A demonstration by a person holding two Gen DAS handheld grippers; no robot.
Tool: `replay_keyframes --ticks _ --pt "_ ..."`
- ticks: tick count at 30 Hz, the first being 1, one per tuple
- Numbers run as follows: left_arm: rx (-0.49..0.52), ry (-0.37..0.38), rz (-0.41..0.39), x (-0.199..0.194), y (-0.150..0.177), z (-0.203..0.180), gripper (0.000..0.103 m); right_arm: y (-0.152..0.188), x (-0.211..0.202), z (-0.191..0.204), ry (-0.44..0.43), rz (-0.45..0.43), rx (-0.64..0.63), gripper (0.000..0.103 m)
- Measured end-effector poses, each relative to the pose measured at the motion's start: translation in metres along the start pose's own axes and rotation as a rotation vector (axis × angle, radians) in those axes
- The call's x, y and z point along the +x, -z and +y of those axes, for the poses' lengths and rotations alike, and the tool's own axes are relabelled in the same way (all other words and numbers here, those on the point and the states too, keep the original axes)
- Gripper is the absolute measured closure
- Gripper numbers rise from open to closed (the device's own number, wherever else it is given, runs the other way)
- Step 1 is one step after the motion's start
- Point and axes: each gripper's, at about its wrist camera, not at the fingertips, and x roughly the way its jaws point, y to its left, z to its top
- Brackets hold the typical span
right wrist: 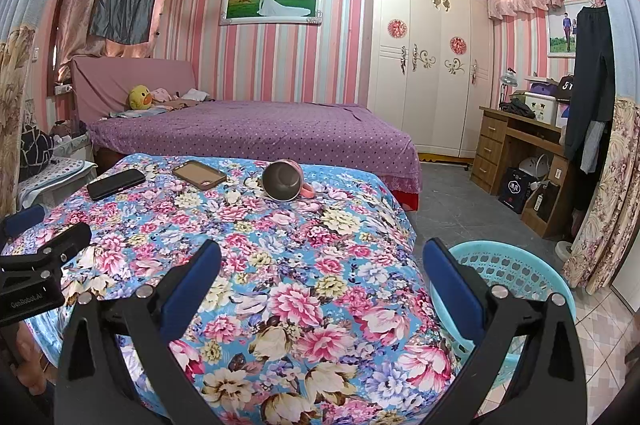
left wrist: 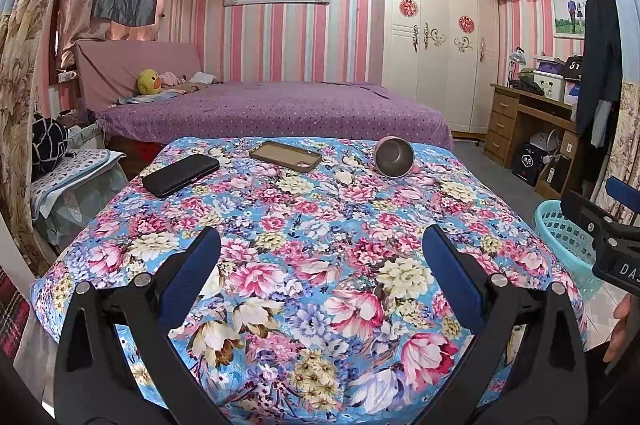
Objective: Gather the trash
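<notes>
A table with a floral cloth (left wrist: 312,233) fills both views. At its far side lie a black phone (left wrist: 180,174), a brown phone case (left wrist: 286,156) and a tipped pink cup (left wrist: 394,157); they also show in the right wrist view as the phone (right wrist: 116,183), case (right wrist: 199,174) and cup (right wrist: 283,181). A turquoise plastic basket (right wrist: 508,277) stands on the floor at the table's right side, also in the left wrist view (left wrist: 564,237). My left gripper (left wrist: 320,245) is open and empty above the near table. My right gripper (right wrist: 322,257) is open and empty over the table's right edge.
A purple bed (left wrist: 280,113) lies behind the table, a white wardrobe (left wrist: 436,41) and wooden desk (left wrist: 528,121) at the right. A small covered stand (left wrist: 76,181) sits left of the table. Tiled floor (right wrist: 600,337) lies beside the basket.
</notes>
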Motion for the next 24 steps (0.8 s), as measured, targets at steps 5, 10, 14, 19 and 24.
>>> replay_keyframes --ticks 5,10,14,19,24 --pt "0.002 -0.001 -0.001 -0.0003 -0.0003 0.0000 0.005 0.0000 0.0000 0.0001 0.000 0.000 -0.002 0.004" --pt "0.001 -0.002 -0.003 -0.0005 -0.0003 -0.0001 0.005 0.0006 -0.0008 -0.0004 0.001 0.001 0.000 0.004" --pt "0.000 -0.004 -0.003 -0.0001 -0.0014 0.0008 0.005 0.0005 -0.0009 -0.0003 0.000 0.001 -0.002 0.004" --pt "-0.006 -0.007 -0.004 -0.0020 -0.0046 0.0027 0.005 0.0009 -0.0013 -0.0008 0.000 0.001 -0.001 0.004" --pt "-0.004 -0.010 -0.007 -0.0025 -0.0050 0.0036 0.005 0.0007 -0.0012 -0.0006 0.002 0.000 -0.001 0.004"
